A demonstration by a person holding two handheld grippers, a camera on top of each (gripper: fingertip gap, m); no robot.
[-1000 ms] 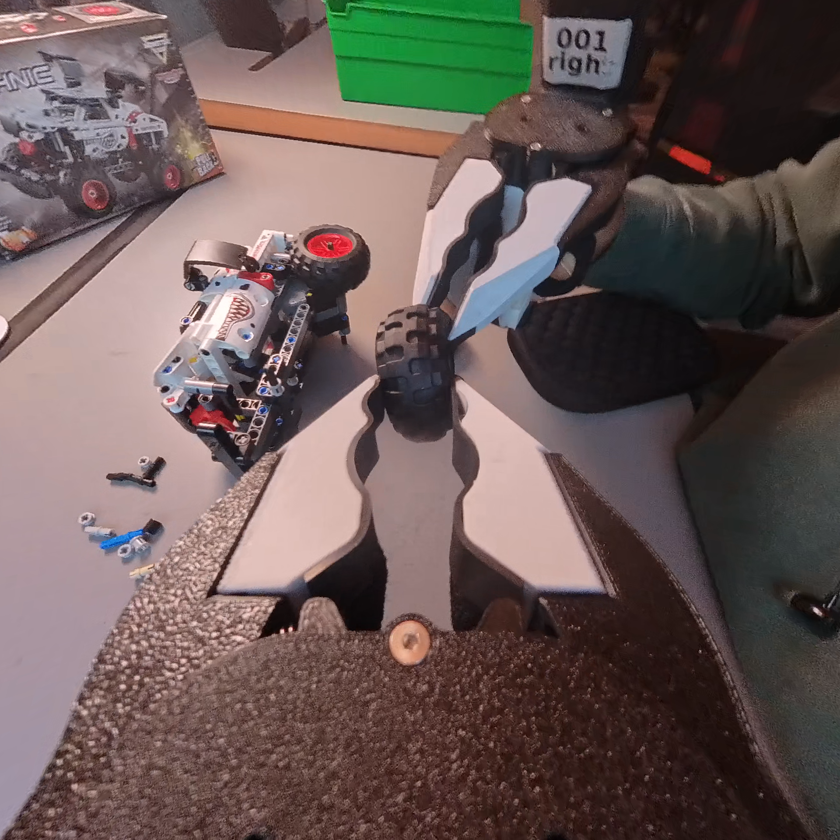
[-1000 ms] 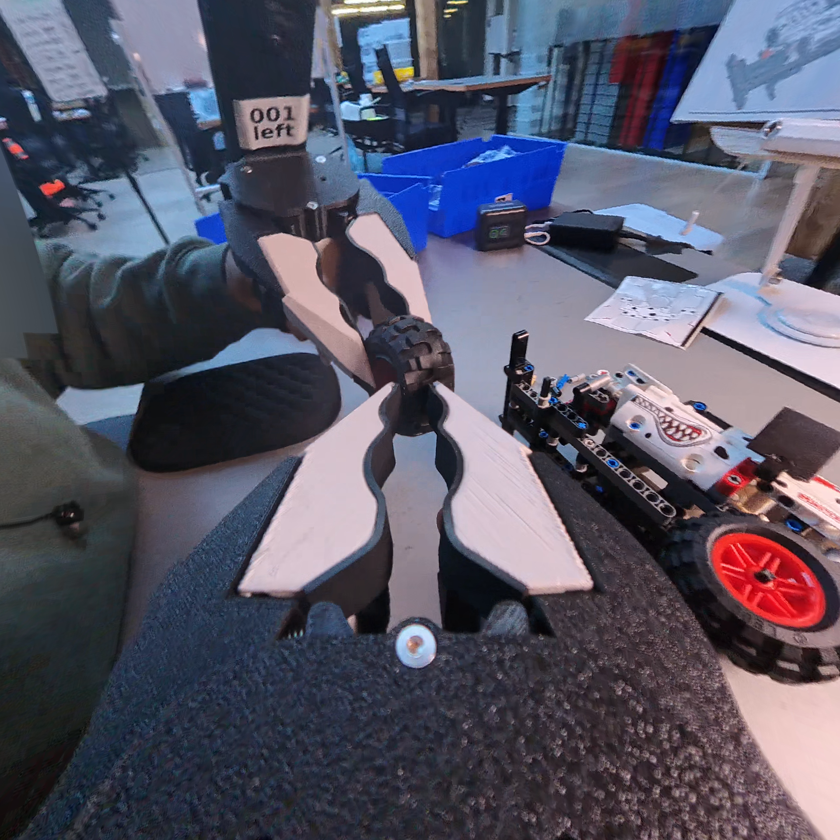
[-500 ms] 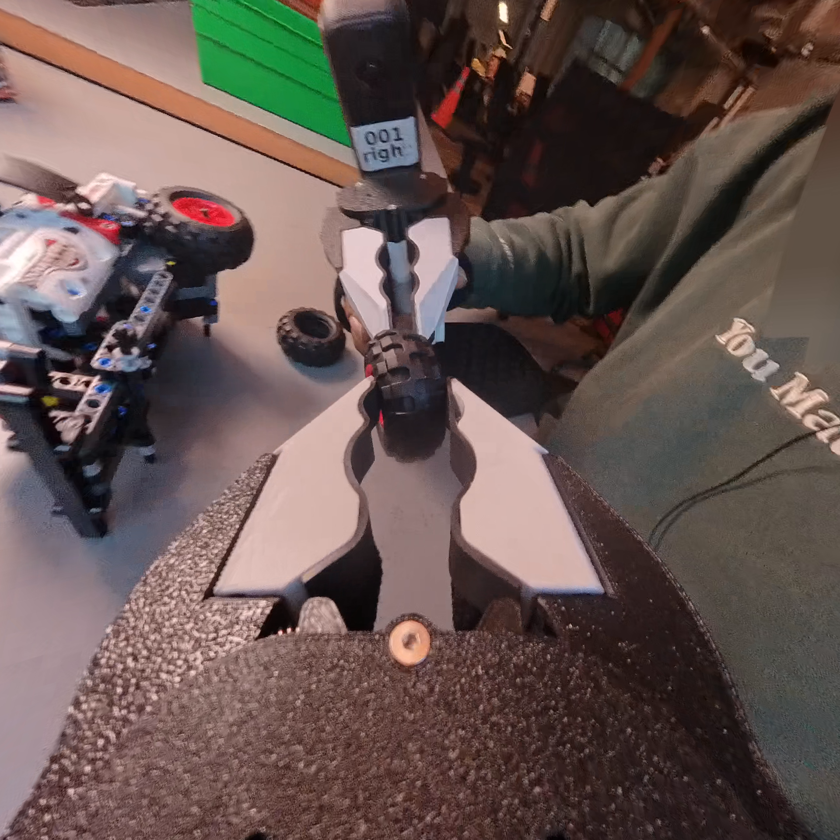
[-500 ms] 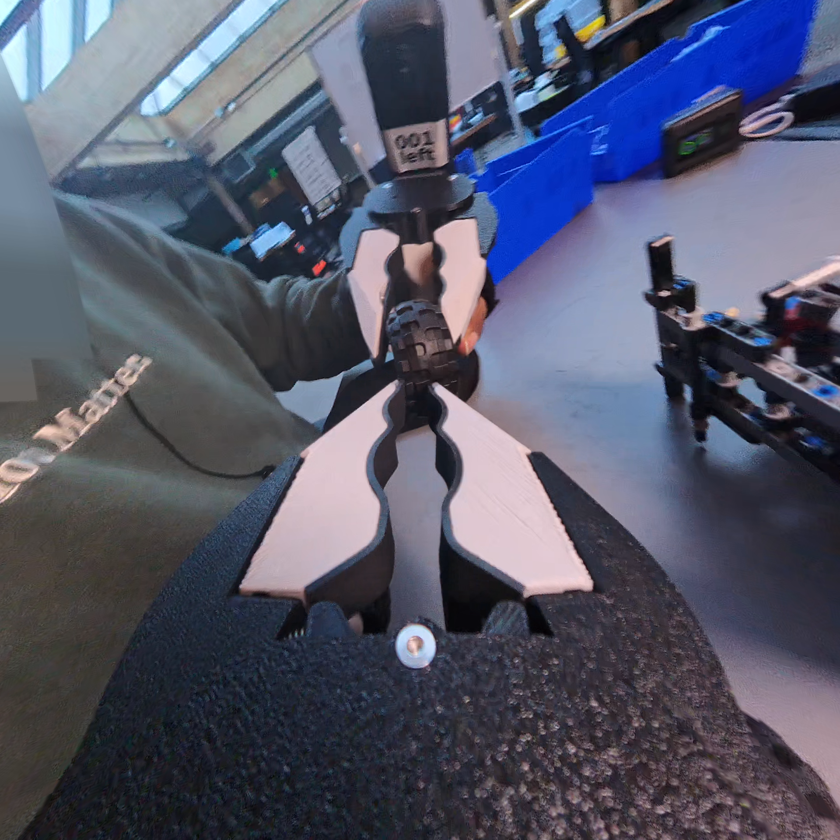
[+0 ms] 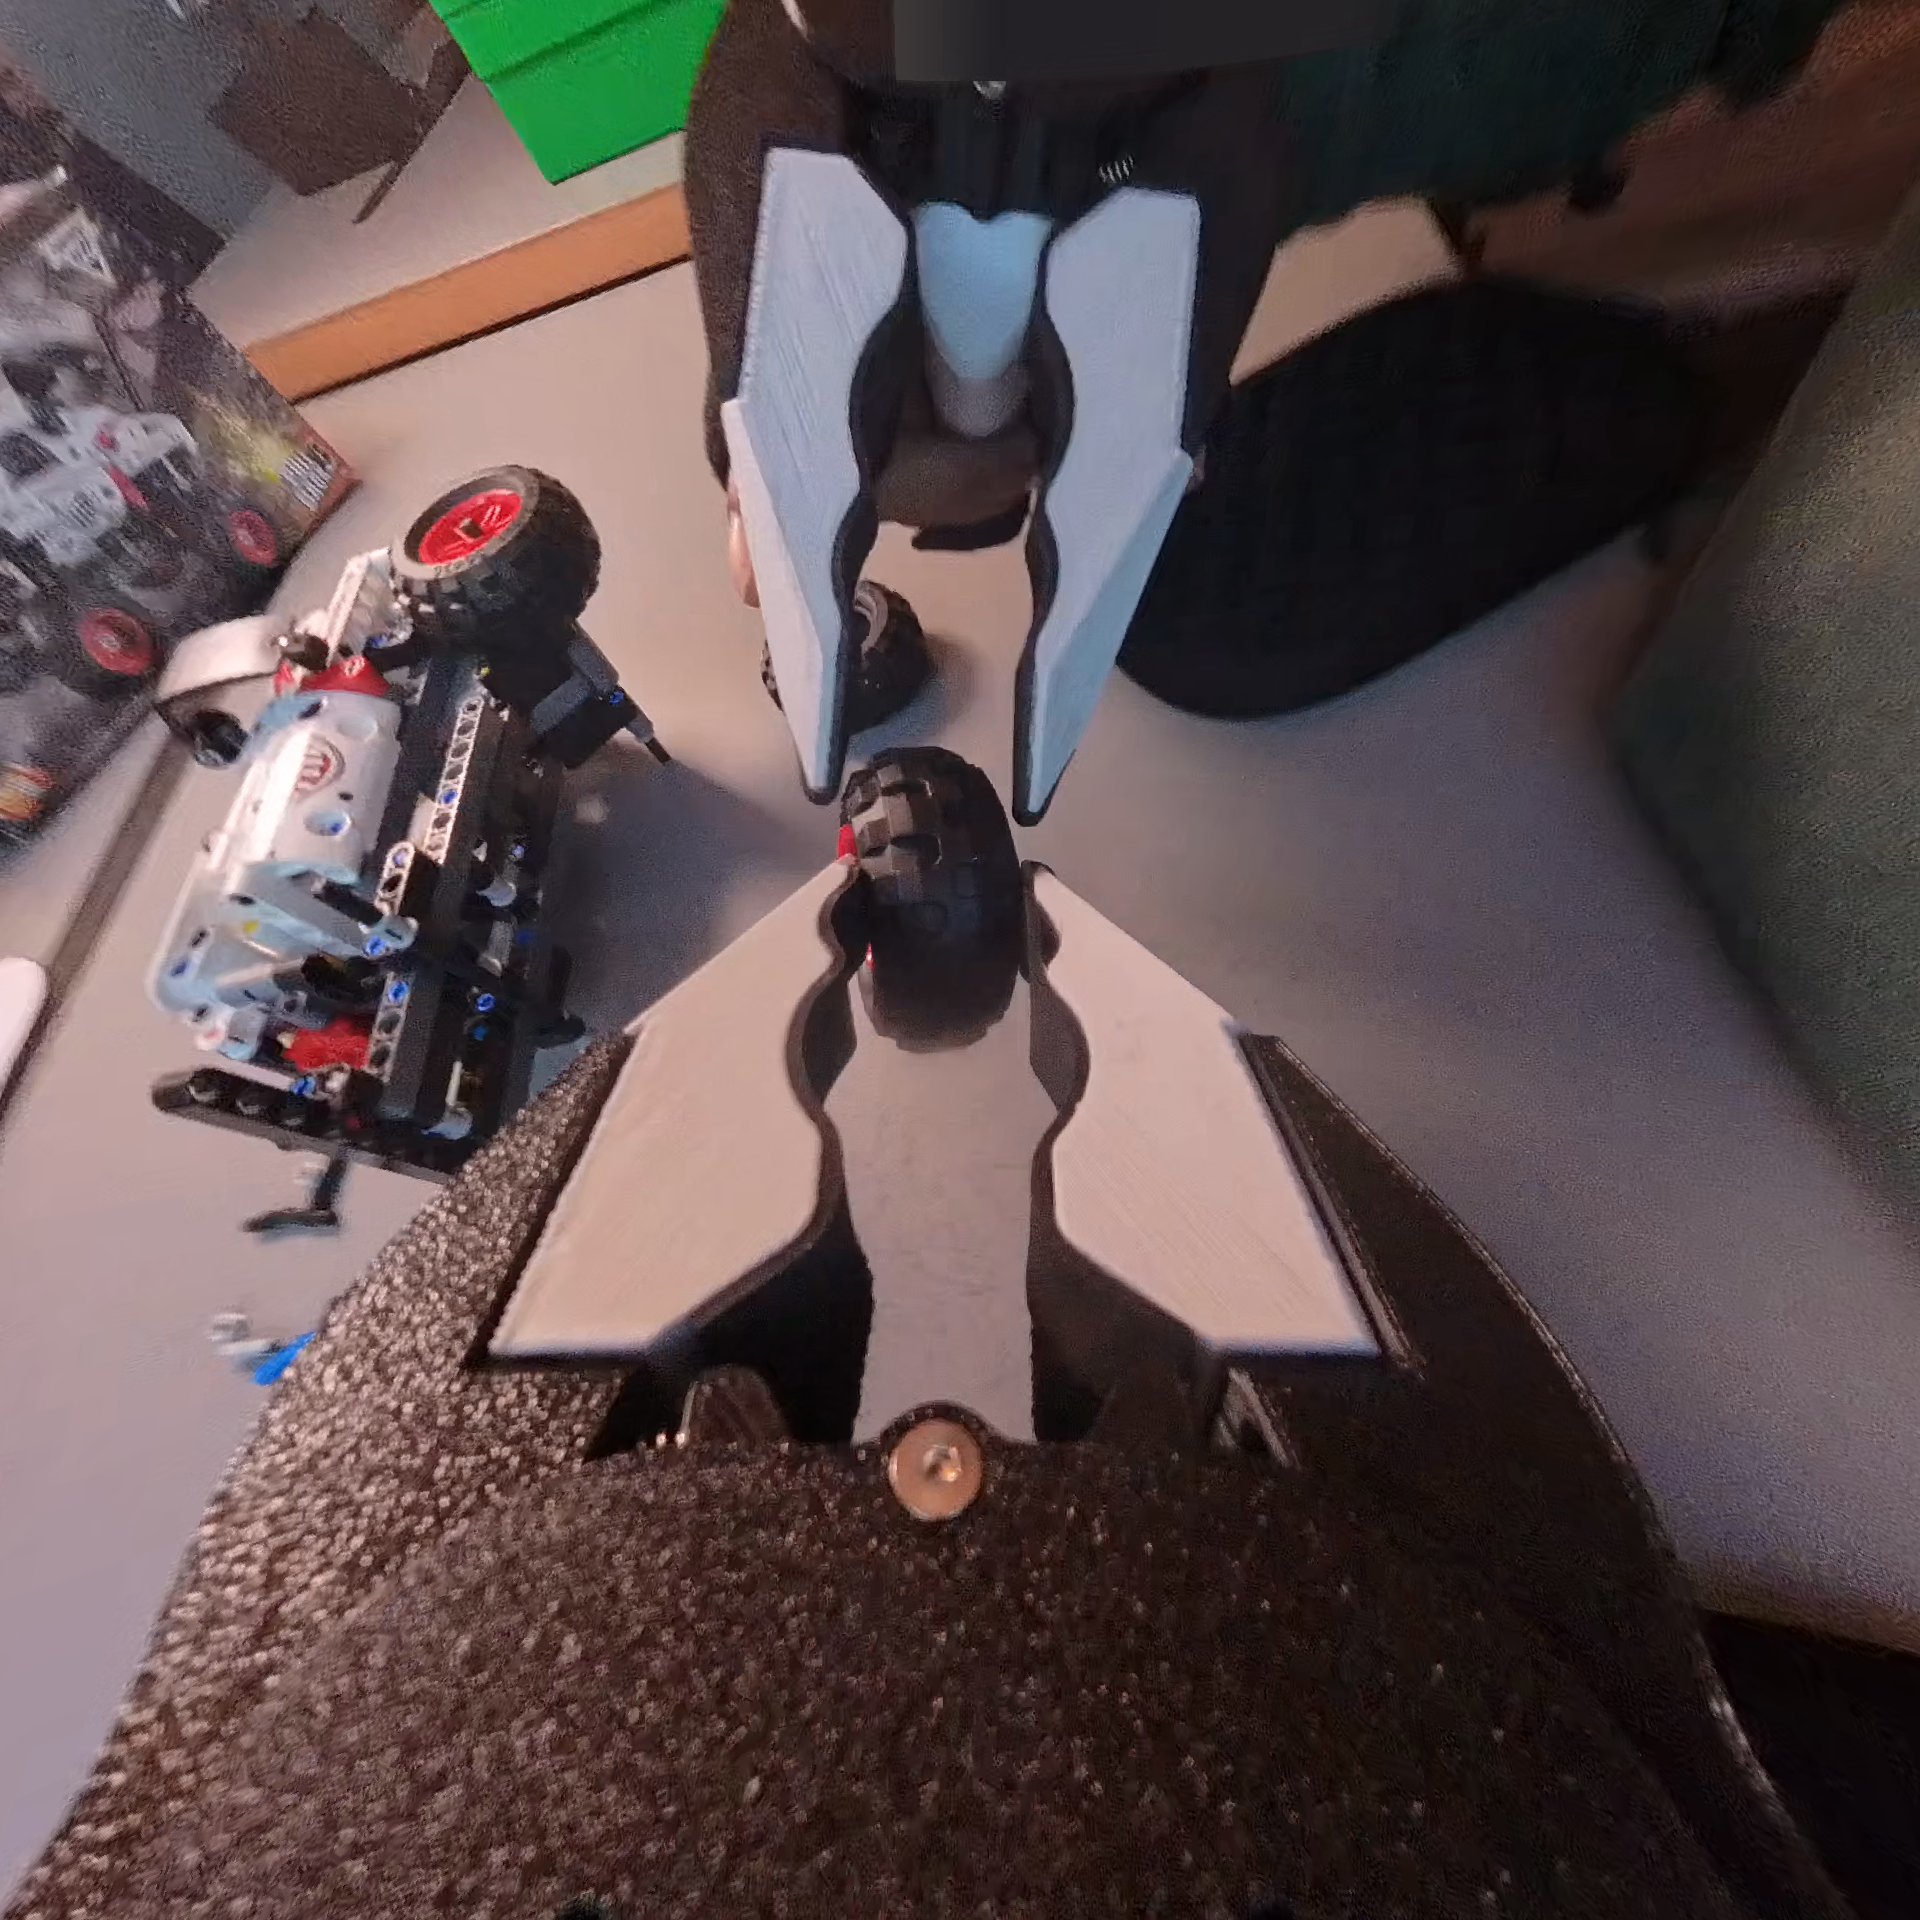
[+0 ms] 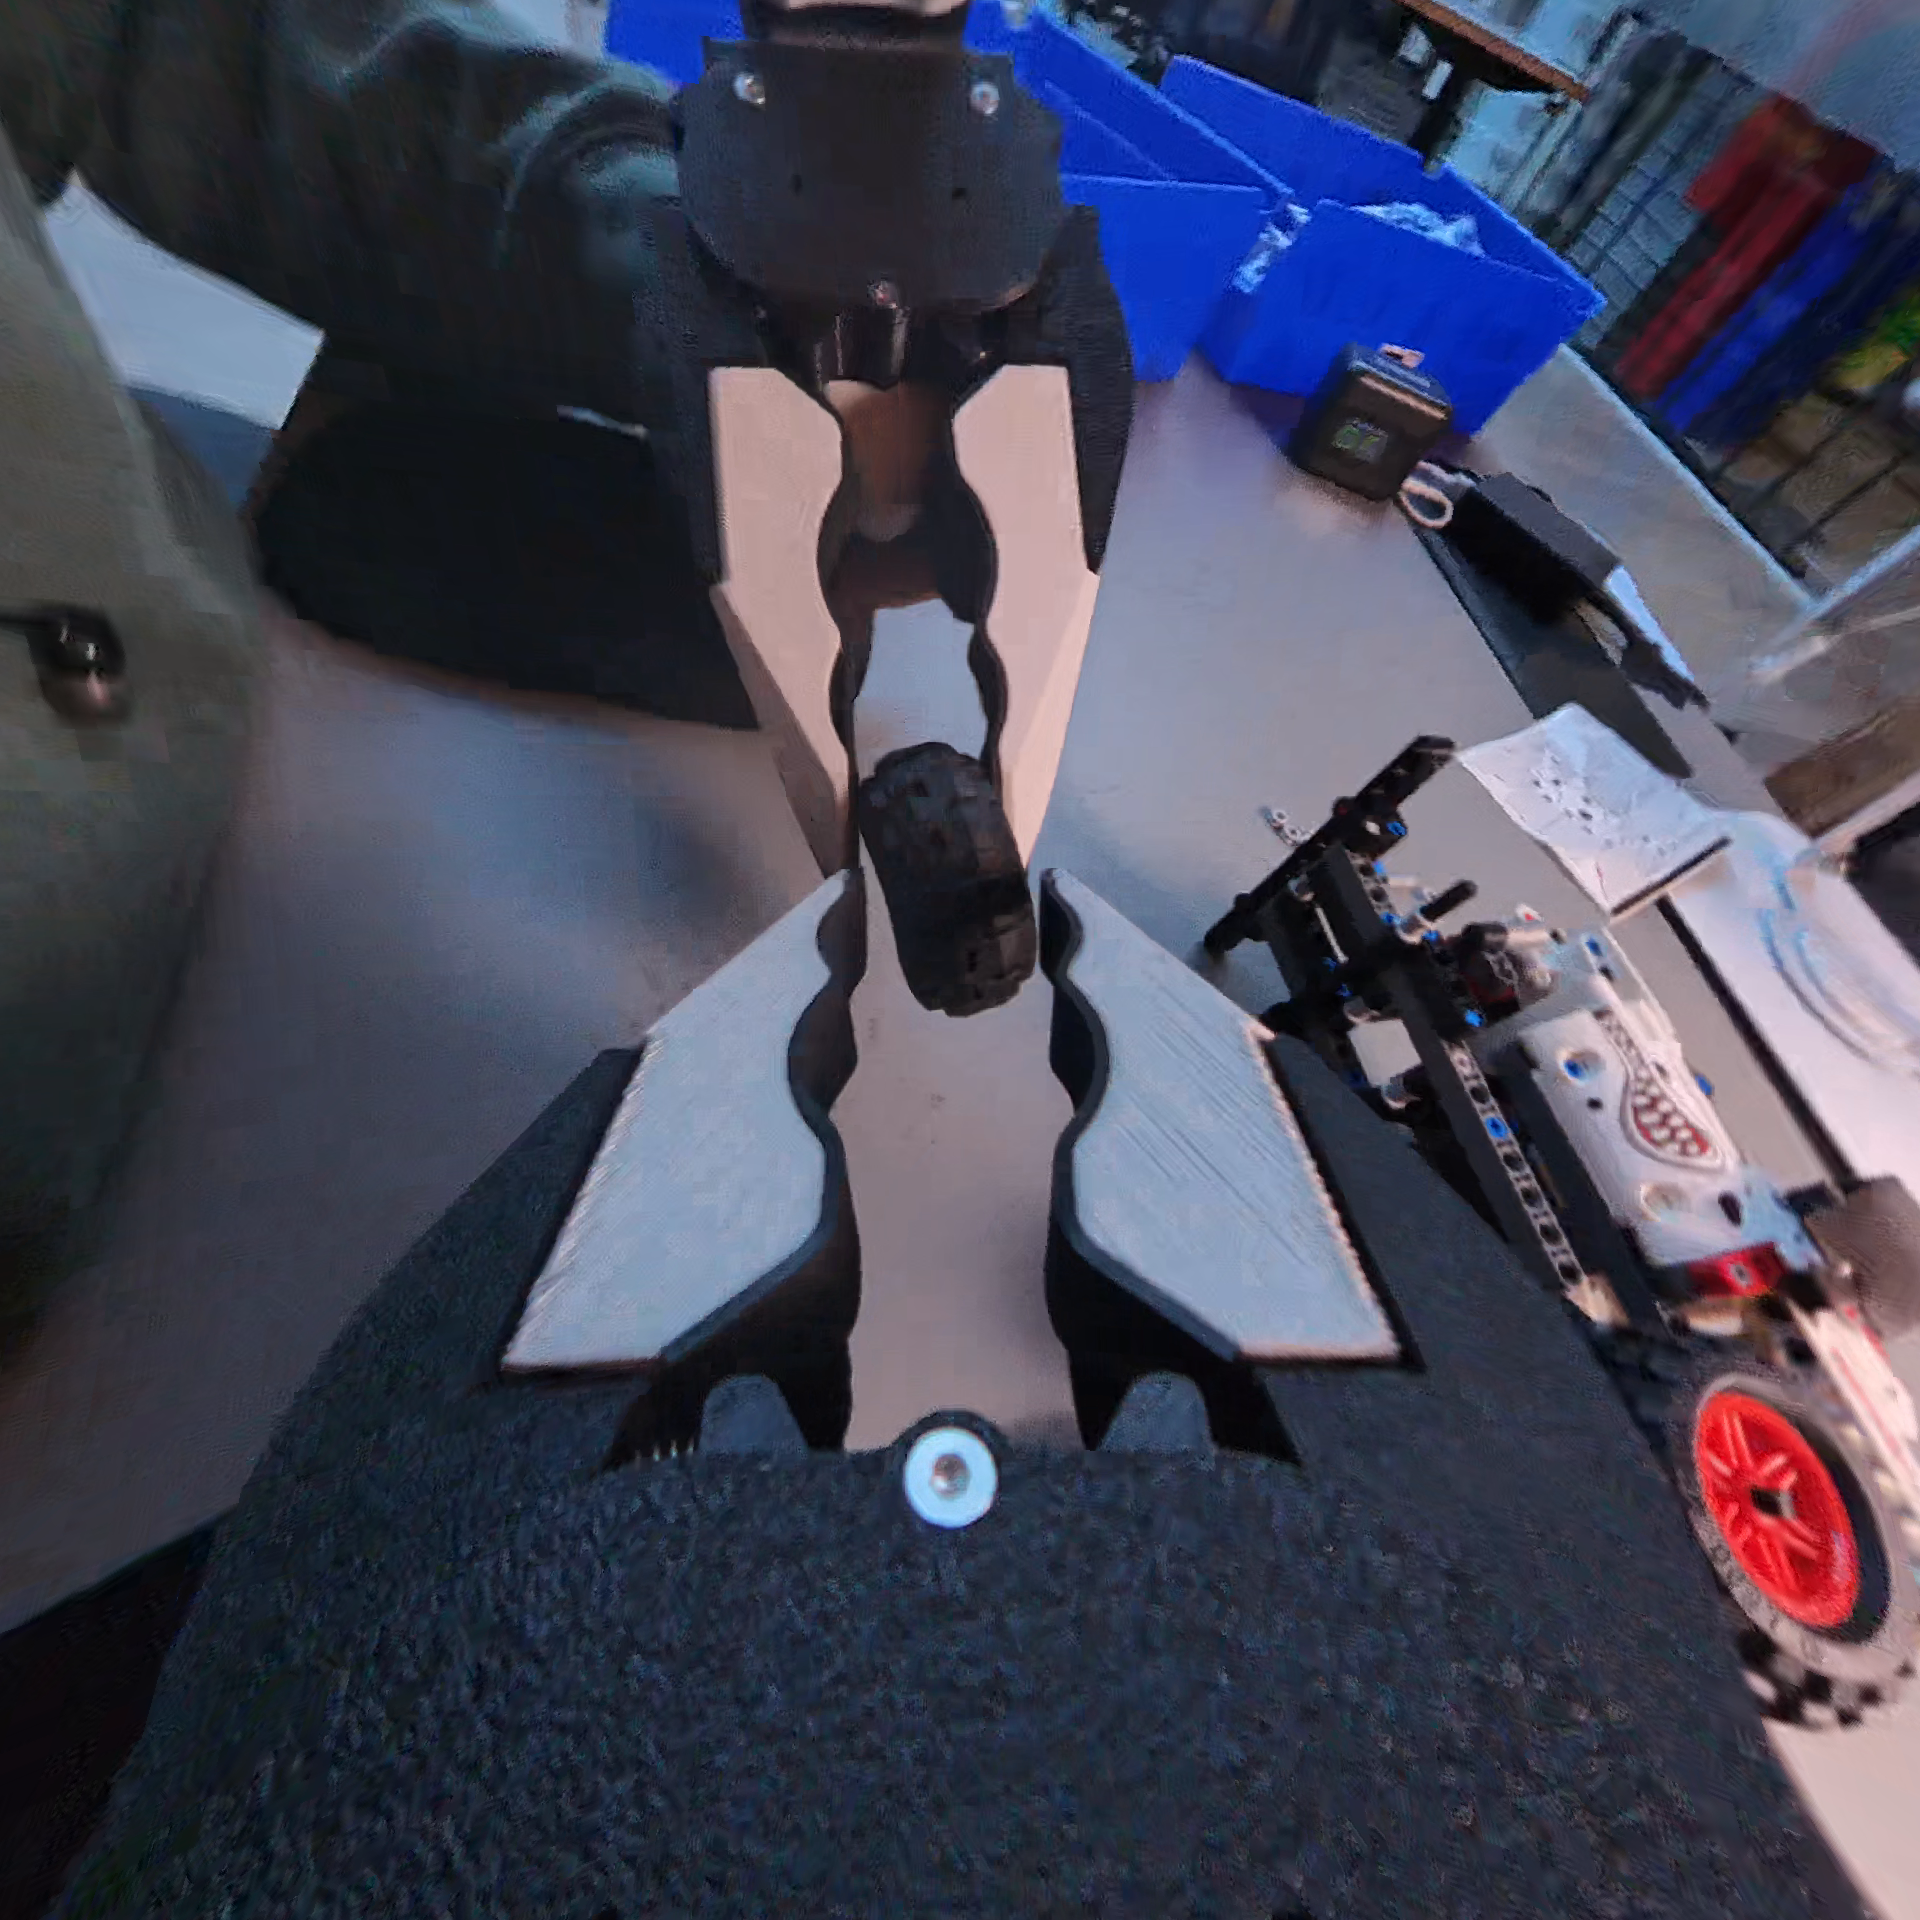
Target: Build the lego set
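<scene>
Between my two grippers hangs a black tyre (image 5: 928, 883), up above the grey table (image 5: 1403, 935). My left gripper (image 5: 932, 896) pinches the tyre tight between its tips. My right gripper (image 6: 948, 894) has its jaws spread a bit wider than the tyre and does not squeeze it.

Near the table's left side, in the left wrist view, lies the half-built truck (image 5: 353, 894), with one red wheel (image 5: 488, 545) on it. A second loose tyre (image 5: 883, 655) lies on the table behind my right gripper's fingers (image 5: 800, 499). A black pad (image 5: 1403, 499) rests close to the table's near edge.

Only the left view shows the set's box (image 5: 114, 468), green bins (image 5: 582, 73) and tiny loose bits (image 5: 265, 1340). Only the right view shows blue bins (image 6: 1351, 260), a small black device (image 6: 1366, 421) and a paper sheet (image 6: 1590, 800).
</scene>
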